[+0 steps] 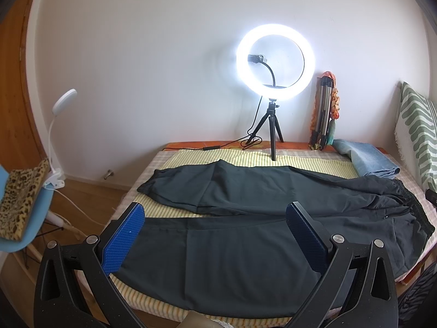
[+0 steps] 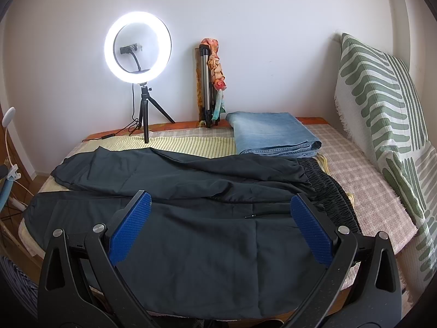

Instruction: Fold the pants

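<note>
Dark pants (image 1: 245, 235) lie spread flat on the bed, legs to the left, elastic waistband (image 1: 409, 205) at the right. My left gripper (image 1: 215, 213) is open and empty, hovering above the near leg. In the right wrist view the same pants (image 2: 204, 218) lie across the bed, with the waistband (image 2: 333, 191) at the right. My right gripper (image 2: 221, 205) is open and empty, above the hip area near the waistband. The two legs lie side by side, the far one slightly wrinkled.
A lit ring light on a tripod (image 1: 274, 63) stands at the bed's far edge, its cable trailing left. Folded blue jeans (image 2: 270, 136) lie behind the pants. A folded tripod (image 2: 207, 82) leans on the wall. A green-patterned pillow (image 2: 382, 104) is at right. A blue chair (image 1: 24, 213) stands at left.
</note>
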`<state>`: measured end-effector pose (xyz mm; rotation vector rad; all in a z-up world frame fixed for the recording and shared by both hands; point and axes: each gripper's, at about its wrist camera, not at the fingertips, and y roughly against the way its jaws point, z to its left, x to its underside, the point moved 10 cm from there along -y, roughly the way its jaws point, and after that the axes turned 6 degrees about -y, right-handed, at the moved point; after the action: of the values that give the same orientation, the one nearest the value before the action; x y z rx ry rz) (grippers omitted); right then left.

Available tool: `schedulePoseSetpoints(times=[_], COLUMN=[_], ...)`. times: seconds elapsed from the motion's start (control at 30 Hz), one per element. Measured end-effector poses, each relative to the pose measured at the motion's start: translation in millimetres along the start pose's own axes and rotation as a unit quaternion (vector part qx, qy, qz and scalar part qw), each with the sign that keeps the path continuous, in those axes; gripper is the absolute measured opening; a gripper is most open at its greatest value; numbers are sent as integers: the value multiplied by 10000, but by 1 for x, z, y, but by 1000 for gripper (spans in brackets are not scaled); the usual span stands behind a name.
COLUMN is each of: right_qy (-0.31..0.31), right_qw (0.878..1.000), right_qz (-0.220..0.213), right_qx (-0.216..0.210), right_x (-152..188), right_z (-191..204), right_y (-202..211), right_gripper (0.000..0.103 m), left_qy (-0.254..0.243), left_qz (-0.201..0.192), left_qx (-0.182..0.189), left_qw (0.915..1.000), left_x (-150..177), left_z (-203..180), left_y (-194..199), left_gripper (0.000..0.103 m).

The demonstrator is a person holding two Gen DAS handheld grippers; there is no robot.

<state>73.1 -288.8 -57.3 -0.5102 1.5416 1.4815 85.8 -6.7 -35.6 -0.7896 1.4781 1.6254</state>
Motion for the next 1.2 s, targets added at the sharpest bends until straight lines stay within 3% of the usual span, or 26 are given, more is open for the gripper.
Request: schedulePoseSetpoints(times=[0.47, 0.7, 0.8, 1.0, 1.2], right_qy=[237, 456, 515, 836, 986], right_qw=[9997, 9976, 9956, 9928, 9870], right_qz=[81, -91, -158, -64, 423], right_qx=[-41, -503, -767, -850, -1200], right_x=[0, -14, -22, -40, -53], right_z=[10, 25, 34, 56, 87], right_y=[-16, -35, -47, -82, -131], right_gripper=[103, 103, 103, 103, 103], left_qy=[-49, 140, 236, 179, 167], left_qz=[186, 301, 364, 446, 530], left_qx=[104, 140, 129, 138, 287], left_qw=[9998, 9994, 9990, 9987, 9980], left_x=[2, -4, -11, -36, -73], left_z=[12, 51, 72, 99, 108], left_y=[-21, -44, -56, -80, -105], left_gripper=[103, 102, 96, 90, 86])
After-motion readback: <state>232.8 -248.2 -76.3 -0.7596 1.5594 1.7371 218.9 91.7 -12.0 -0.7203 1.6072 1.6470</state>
